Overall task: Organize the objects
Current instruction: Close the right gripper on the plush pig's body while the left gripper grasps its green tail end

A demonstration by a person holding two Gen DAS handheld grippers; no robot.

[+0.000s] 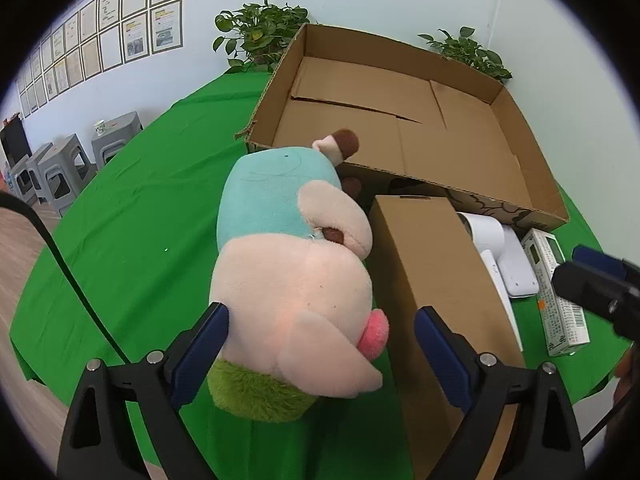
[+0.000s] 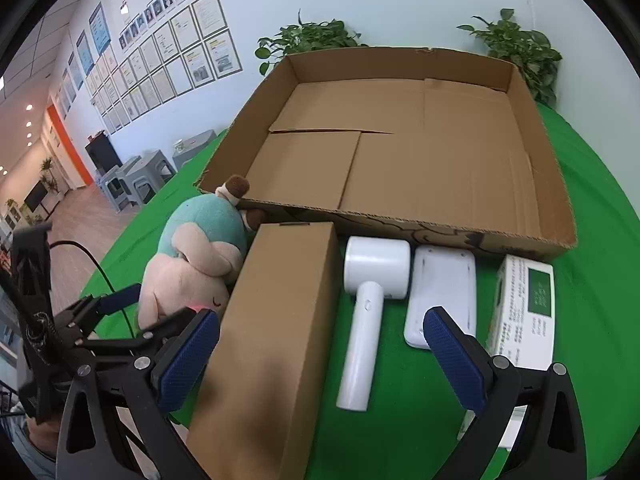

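Two leafy green potted plants (image 2: 308,40) (image 2: 520,52), framed wall papers (image 2: 168,64), grey plastic stools (image 2: 136,184), one carrying a paper cup (image 1: 99,127).

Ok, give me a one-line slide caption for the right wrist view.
Open right gripper above a white hair dryer and closed brown box, with the big empty cardboard box behind.

Plush toy (image 2: 192,256) partly hidden behind closed brown carton (image 2: 276,320), hair dryer (image 1: 486,236) largely hidden by the carton in left view, printing on white box (image 2: 524,300) illegible, wall notices (image 2: 176,56) unreadable.
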